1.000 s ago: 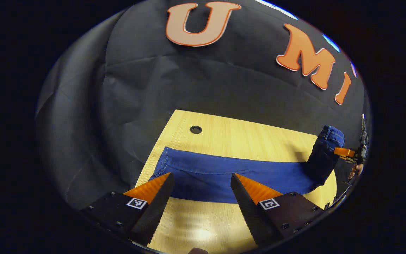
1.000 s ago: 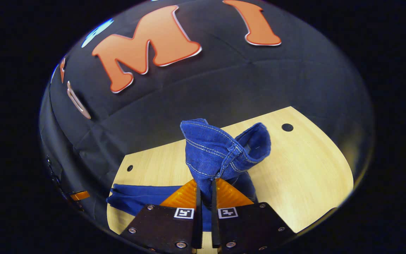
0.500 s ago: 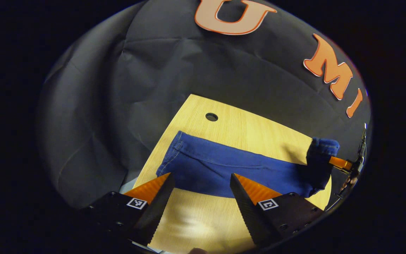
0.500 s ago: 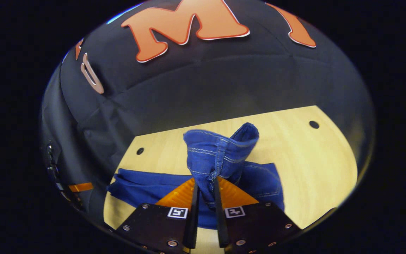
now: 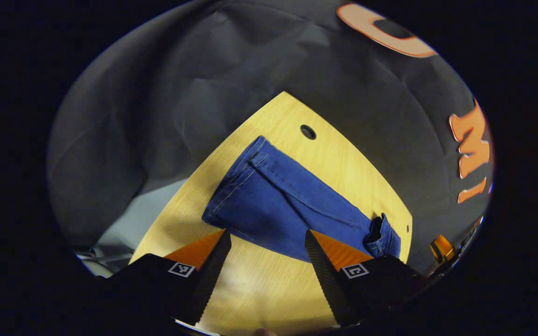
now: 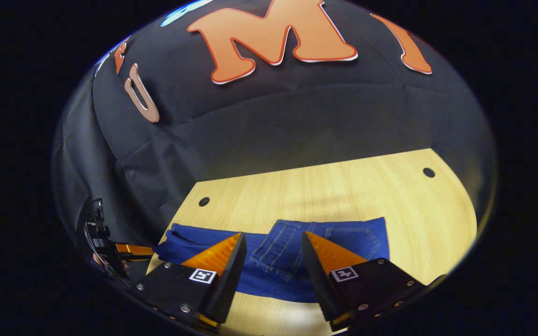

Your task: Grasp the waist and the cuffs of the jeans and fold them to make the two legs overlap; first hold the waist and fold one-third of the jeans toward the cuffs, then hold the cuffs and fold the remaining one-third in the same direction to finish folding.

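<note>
Denim hides part of itself: the jeans [image 6: 325, 242] lie flat on the wooden table [image 6: 343, 186], and in the right gripper view their near edge is covered by the right gripper [image 6: 271, 252], whose fingers stand apart, holding nothing, just above the folded waist section with its pocket stitching. How many layers sit under that section cannot be told. At the left edge of this view the other gripper shows small and dim beside the cuff end, too dark to read. The left gripper view shows the cuff end [image 5: 236, 186] of the jeans [image 5: 287, 205] with its hem stitching, lying diagonally across the table [image 5: 259, 289], and a raised fold [image 5: 381, 233] of denim at the far end, partly cut off behind a finger. The left gripper [image 5: 266, 247] hovers spread wide at the jeans' near edge, gripping nothing.
</note>
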A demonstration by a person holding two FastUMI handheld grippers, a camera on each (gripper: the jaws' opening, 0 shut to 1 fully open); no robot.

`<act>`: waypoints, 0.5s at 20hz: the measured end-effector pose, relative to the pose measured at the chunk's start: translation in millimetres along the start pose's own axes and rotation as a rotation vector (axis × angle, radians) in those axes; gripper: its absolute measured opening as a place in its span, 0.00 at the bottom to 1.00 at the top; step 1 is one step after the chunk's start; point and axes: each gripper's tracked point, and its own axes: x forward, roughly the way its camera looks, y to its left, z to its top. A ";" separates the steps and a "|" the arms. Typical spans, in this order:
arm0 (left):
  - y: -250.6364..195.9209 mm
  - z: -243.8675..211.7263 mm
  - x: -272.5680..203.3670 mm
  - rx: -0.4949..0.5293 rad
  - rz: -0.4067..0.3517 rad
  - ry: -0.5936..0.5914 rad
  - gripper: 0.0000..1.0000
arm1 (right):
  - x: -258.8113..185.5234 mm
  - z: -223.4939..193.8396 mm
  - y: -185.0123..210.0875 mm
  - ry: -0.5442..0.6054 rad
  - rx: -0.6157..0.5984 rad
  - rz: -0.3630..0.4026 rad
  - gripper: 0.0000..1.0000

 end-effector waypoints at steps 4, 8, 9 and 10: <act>25.5 -3.6 23.3 -0.181 -0.035 0.044 0.98 | -24.1 12.2 -22.4 -0.044 -0.034 -0.086 0.87; 39.9 7.7 31.3 -0.251 -0.062 0.025 0.98 | -40.7 20.9 -28.4 -0.076 -0.020 -0.120 0.93; 40.0 9.7 33.0 -0.252 -0.071 0.018 0.96 | -44.6 22.5 -27.0 -0.083 -0.013 -0.121 0.93; 38.6 11.6 34.0 -0.255 -0.082 0.014 0.96 | -47.9 23.7 -29.0 -0.088 -0.007 -0.126 0.93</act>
